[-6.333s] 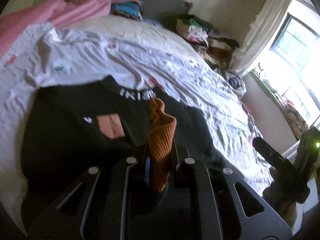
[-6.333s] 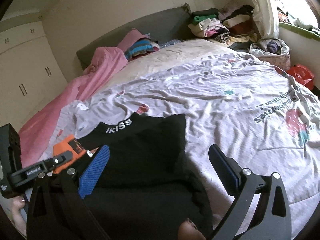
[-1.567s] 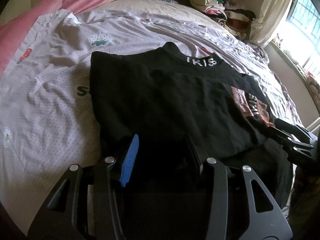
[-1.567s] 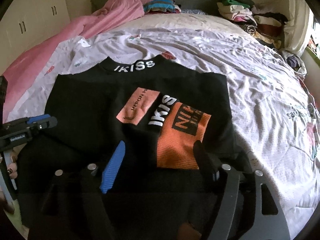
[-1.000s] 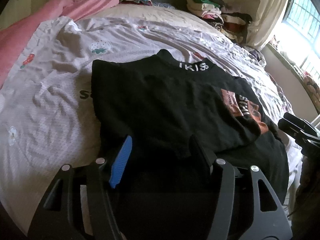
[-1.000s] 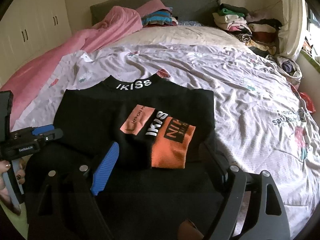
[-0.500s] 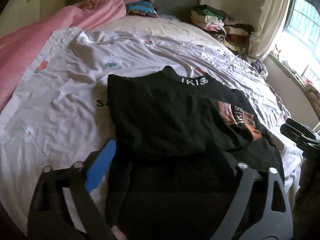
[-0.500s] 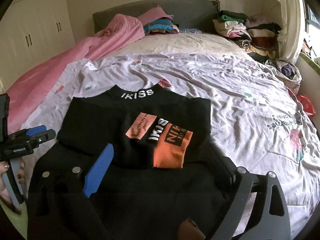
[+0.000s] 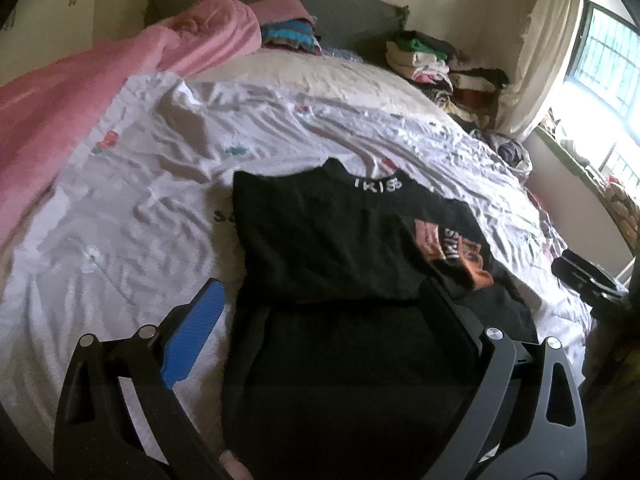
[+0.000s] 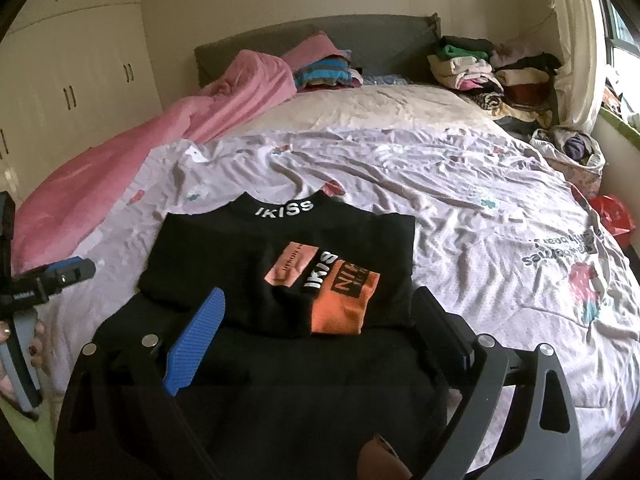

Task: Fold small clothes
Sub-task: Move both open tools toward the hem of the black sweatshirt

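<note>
A black top [image 10: 280, 264] with a white "IKISS" collar lies on the bed, both sleeves folded across its chest. One sleeve cuff [image 10: 340, 300] shows orange and pink patches. It also shows in the left wrist view [image 9: 336, 248]. My left gripper [image 9: 320, 312] is open and empty above the top's lower left part. My right gripper [image 10: 316, 320] is open and empty above the hem. The left gripper also appears at the left edge of the right wrist view [image 10: 52, 276].
A white printed bedsheet [image 10: 500, 208] covers the bed. A pink blanket [image 10: 120, 160] lies along the left. Folded clothes [image 10: 480, 68] are stacked by the headboard at the right. A cloth bag [image 10: 576, 152] and a red bag [image 10: 616, 216] sit off the right edge.
Both grippers let go of the sleeves, opened wide and drew back and up from the top. The sleeves now lie folded on the chest.
</note>
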Motion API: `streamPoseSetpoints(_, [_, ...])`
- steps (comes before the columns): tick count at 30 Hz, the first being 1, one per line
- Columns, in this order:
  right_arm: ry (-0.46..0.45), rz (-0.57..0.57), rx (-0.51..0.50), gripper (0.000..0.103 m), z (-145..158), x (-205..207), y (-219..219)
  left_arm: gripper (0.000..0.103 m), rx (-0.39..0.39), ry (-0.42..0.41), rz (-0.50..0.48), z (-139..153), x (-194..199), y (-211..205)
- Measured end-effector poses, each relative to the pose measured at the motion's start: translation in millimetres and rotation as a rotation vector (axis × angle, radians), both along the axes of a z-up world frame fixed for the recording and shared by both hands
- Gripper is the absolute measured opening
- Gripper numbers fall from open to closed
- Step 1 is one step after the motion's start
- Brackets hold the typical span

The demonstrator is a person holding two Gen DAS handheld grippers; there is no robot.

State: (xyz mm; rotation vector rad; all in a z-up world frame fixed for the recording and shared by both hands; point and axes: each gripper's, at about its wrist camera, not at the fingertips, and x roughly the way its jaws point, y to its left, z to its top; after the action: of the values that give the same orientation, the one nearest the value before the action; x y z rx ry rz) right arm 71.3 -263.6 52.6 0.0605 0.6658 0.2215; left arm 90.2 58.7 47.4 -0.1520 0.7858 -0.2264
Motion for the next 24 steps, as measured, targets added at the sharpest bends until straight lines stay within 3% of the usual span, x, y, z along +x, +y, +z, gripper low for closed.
streamPoseSetpoints(10, [-0.045, 0.018, 0.024, 0.096, 15.3, -25.6, -16.3, 0.091, 0.074, -0.028, 0.052, 21.7, -32.1, 12.1])
streamPoseSetpoints(24, [-0.056, 0.022, 0.037, 0.096, 13.1, -48.8, -38.1, 0.091, 0.132, 0.012, 0.082, 9.7, -66.7, 17.4])
